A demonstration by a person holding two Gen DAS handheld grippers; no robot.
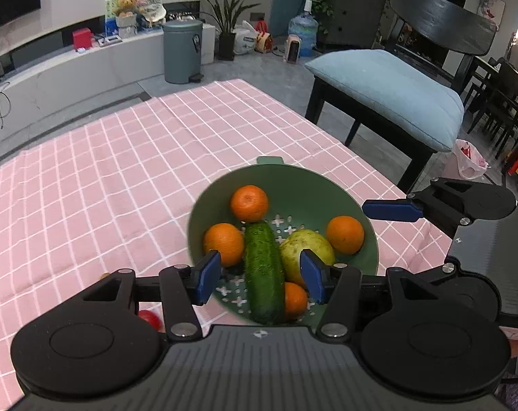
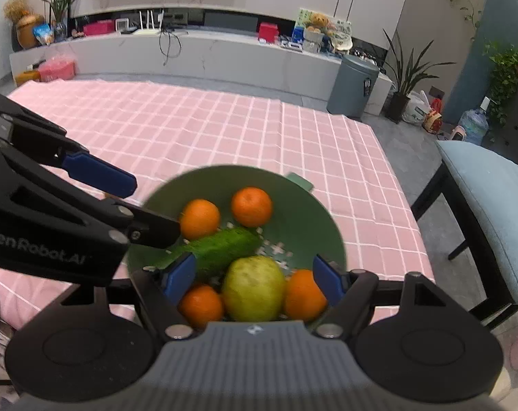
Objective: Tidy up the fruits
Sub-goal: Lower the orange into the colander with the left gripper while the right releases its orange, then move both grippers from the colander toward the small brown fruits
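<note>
Fruits are mostly gathered already: the green bowl [image 1: 368, 239] on the pink checked desk [image 1: 122, 171] holds four oranges, a cucumber [image 1: 263, 274] and a yellow-green pear-like fruit [image 2: 253, 287]. In the left view one orange [image 1: 249, 203] lies at the far side, one [image 1: 223, 244] left of the cucumber, one [image 1: 345, 234] at the right wall, and one [image 1: 294, 299] nearest the camera, partly behind the cucumber. The cucumber lies across the perforated bottom, touching the far orange and the pear-like fruit

Left tool [image 1: 260, 277] hovers over the bowl's near rim, its blue fingers spread wide and holding nothing. Right tool [image 2: 253, 279] hangs above the bowl from the other side, likewise spread and empty, framing the pear-like fruit

Judging by this, the collecting looks nearly done. One small red fruit [image 1: 149, 318], perhaps a tomato, sits on the desk outside the bowl, half hidden beneath the left tool; it is probably what remains. Whether anything else lies out of sight, I cannot tell
</note>
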